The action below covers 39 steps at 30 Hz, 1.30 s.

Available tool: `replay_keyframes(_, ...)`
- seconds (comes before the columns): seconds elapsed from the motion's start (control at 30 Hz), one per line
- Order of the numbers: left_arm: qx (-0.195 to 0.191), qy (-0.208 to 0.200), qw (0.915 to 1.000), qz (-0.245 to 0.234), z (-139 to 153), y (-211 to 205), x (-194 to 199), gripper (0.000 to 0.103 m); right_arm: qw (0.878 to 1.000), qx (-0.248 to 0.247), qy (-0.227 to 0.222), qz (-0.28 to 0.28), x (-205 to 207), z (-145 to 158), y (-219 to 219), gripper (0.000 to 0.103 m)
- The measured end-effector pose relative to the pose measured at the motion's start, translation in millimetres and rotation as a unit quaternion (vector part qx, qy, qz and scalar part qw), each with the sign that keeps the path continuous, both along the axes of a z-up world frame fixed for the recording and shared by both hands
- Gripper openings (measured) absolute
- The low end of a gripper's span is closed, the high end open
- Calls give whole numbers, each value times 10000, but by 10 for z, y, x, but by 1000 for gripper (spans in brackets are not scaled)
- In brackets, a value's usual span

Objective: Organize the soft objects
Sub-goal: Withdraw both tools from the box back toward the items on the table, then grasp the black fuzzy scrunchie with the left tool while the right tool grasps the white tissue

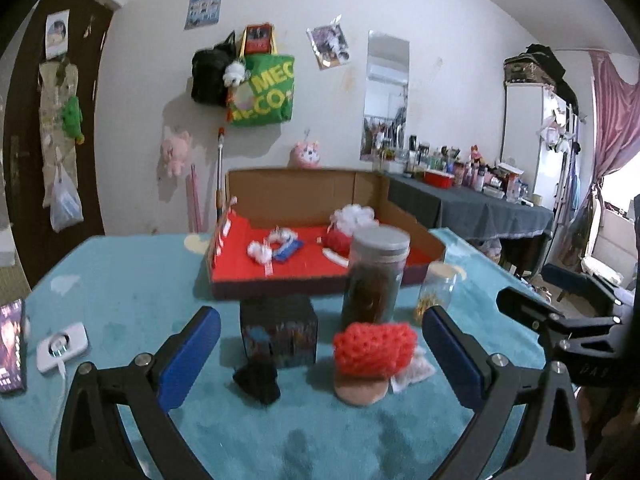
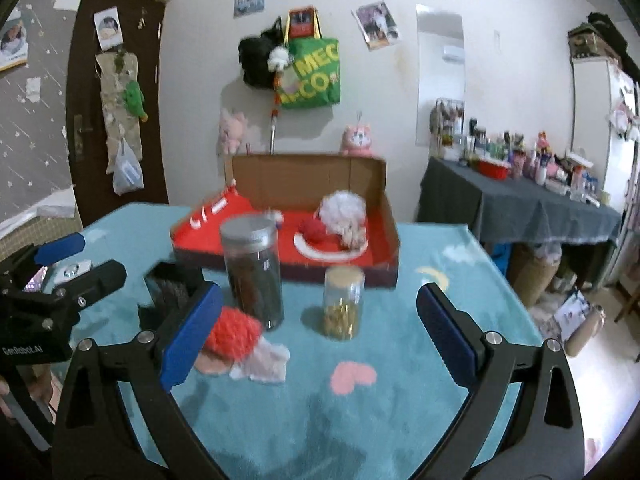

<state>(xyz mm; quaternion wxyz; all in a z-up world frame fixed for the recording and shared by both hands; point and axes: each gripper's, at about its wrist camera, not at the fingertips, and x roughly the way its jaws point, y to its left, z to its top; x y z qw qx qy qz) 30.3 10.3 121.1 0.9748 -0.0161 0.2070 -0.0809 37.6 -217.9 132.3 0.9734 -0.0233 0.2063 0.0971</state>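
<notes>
A red crocheted soft toy [image 1: 374,349] on a pink base lies on the teal cloth, between my left gripper's [image 1: 320,354] open fingers and a little ahead. A small black soft object [image 1: 258,382] lies left of it. The toy also shows in the right wrist view [image 2: 234,334], just beyond the left finger of my open, empty right gripper [image 2: 318,330]. A cardboard box with red lining [image 1: 320,268] behind holds white and red fluffy items [image 1: 352,222] and a blue one [image 1: 288,250].
A tall dark jar [image 1: 374,276] and a small glass jar [image 1: 436,290] stand before the box. A dark printed cube [image 1: 280,330] stands left of the tall jar. A white charger [image 1: 62,346] and a phone [image 1: 12,344] lie at far left. The other gripper [image 1: 560,328] shows at right.
</notes>
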Motion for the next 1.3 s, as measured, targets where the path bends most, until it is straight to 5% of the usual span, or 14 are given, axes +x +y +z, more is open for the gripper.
replay_keyframes(0.43,-12,803,9968,25,-560,32,150,103,9959,-28,899,16,132,-695,49,99)
replay_keyframes(0.9,68,1338,9909,143,-667,288,500,101,9850,221,1630,520,468,-870,122,99)
replay_keyframes(1.07,82,1629,9866,-59,-711,346,644,78,9728,417,2106,867,659,-936,134,99)
replay_keyframes(1.13,21,1742,9845,-177,-745,357,691,62,9706,380,2185,934,713,-938,154,98)
replay_keyframes(1.23,6,1883,9815,-359,-801,338,736,39,9687,262,2235,1045,767,-945,203,77)
replay_keyframes(1.3,75,1878,9813,-409,-809,332,737,35,9664,165,2316,1106,794,-987,243,65)
